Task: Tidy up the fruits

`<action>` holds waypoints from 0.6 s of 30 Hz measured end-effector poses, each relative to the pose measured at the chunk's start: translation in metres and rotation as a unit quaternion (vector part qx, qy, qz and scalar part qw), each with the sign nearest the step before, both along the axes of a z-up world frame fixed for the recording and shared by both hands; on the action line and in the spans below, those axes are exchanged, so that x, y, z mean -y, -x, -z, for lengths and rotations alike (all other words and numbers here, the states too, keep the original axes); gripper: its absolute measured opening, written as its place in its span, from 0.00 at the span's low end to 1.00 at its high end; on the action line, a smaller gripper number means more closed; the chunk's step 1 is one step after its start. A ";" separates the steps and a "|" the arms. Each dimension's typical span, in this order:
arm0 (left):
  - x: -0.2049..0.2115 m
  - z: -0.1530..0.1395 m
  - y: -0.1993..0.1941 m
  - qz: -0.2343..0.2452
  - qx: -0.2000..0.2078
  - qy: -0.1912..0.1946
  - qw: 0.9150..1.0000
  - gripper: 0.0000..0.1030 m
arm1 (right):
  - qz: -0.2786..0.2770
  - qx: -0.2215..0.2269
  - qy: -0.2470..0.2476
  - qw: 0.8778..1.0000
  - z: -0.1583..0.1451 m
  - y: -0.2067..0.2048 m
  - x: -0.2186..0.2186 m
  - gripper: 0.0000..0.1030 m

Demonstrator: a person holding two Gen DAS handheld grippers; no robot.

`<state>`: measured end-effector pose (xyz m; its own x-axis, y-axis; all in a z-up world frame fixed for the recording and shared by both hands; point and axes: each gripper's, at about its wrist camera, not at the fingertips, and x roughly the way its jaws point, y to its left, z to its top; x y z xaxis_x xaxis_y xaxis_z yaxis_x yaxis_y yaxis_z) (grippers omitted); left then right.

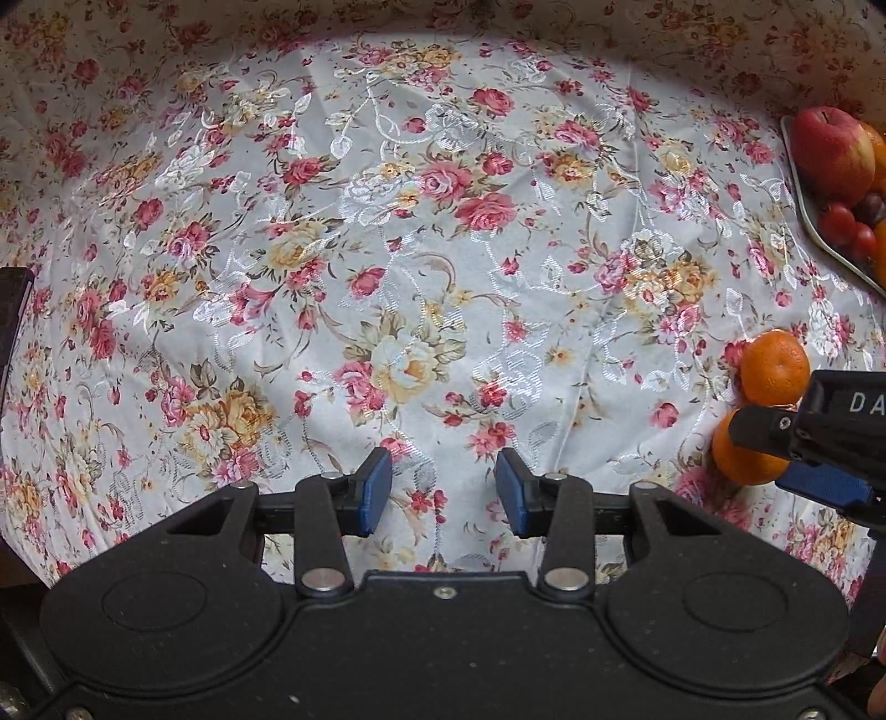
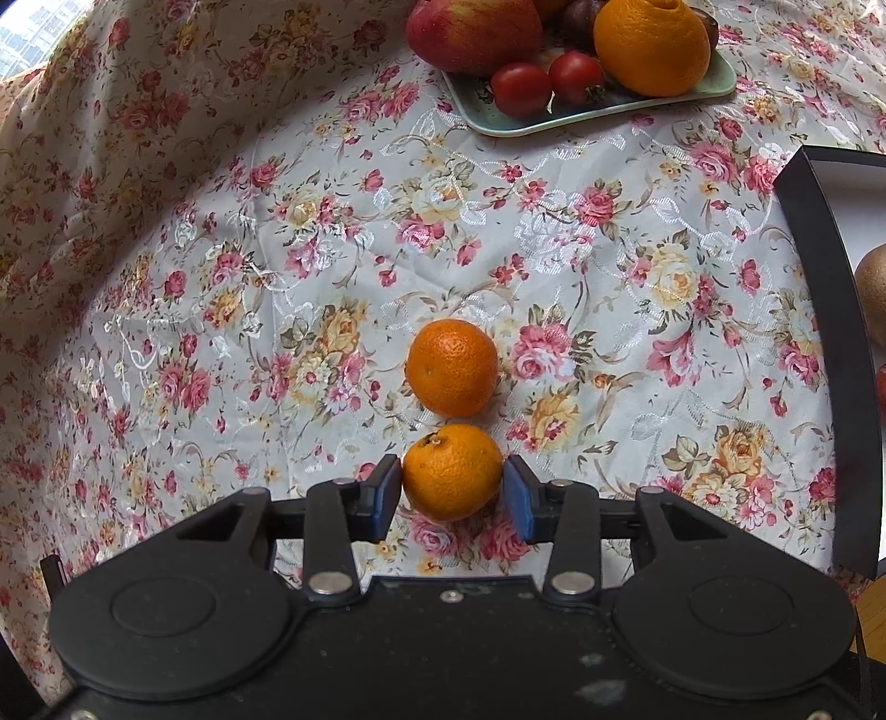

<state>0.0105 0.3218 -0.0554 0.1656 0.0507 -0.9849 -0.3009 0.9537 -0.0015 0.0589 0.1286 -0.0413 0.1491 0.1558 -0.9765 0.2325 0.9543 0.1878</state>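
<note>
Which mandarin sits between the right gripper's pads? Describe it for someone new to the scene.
On the floral tablecloth, below the green tray of fruit, two mandarins lie in a line. It is the near mandarin, between the right hand-held gripper pads; its stem scar shows, unlike the far mandarin.

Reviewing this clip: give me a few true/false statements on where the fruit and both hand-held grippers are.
1. The right hand-held gripper has a mandarin between its fingers. True.
2. The left hand-held gripper holds a mandarin. False: only tablecloth shows between its fingers.
3. A second mandarin lies on the cloth just beyond the first. True.
4. The tray is empty. False: it carries an apple, tomatoes and a large orange.
</note>
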 end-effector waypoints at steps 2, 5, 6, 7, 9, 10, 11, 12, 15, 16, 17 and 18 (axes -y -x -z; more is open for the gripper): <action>0.001 -0.002 -0.001 0.001 0.003 0.002 1.000 0.49 | -0.005 -0.001 0.001 1.000 0.001 0.000 -0.001 0.42; 0.002 -0.005 0.000 0.001 0.004 0.007 1.000 0.49 | -0.014 0.001 0.005 1.000 0.002 0.002 -0.004 0.43; 0.003 -0.007 0.000 0.000 0.005 0.007 1.000 0.49 | -0.019 0.004 0.008 1.000 0.002 0.004 -0.005 0.43; 0.003 -0.008 0.000 0.000 0.006 0.007 1.000 0.49 | -0.023 0.004 0.010 1.000 0.002 0.005 -0.006 0.43; 0.004 -0.014 0.002 -0.003 0.007 0.007 1.000 0.49 | -0.018 -0.006 0.011 1.000 0.006 0.005 -0.006 0.43; 0.005 -0.016 0.003 -0.004 0.008 0.008 1.000 0.49 | -0.010 -0.015 0.009 1.000 0.008 0.005 -0.005 0.43; 0.004 -0.018 0.004 -0.006 0.010 0.008 1.000 0.49 | 0.000 -0.025 0.007 1.000 0.011 0.005 -0.003 0.43; 0.004 -0.019 0.004 -0.007 0.011 0.008 1.000 0.49 | 0.006 -0.033 0.005 0.999 0.013 0.005 -0.002 0.43; 0.003 -0.022 0.005 -0.010 0.017 0.006 1.000 0.49 | -0.012 -0.043 0.006 0.999 0.014 0.005 -0.004 0.43; 0.003 -0.023 0.005 -0.009 0.018 0.006 1.000 0.49 | -0.024 -0.039 0.013 0.999 0.013 0.005 -0.006 0.43; 0.003 -0.024 0.005 -0.007 0.020 0.005 1.000 0.49 | -0.032 -0.037 0.018 0.999 0.012 0.005 -0.008 0.43; 0.004 -0.025 0.006 -0.005 0.021 0.005 1.000 0.49 | -0.036 -0.037 0.021 0.998 0.012 0.004 -0.009 0.43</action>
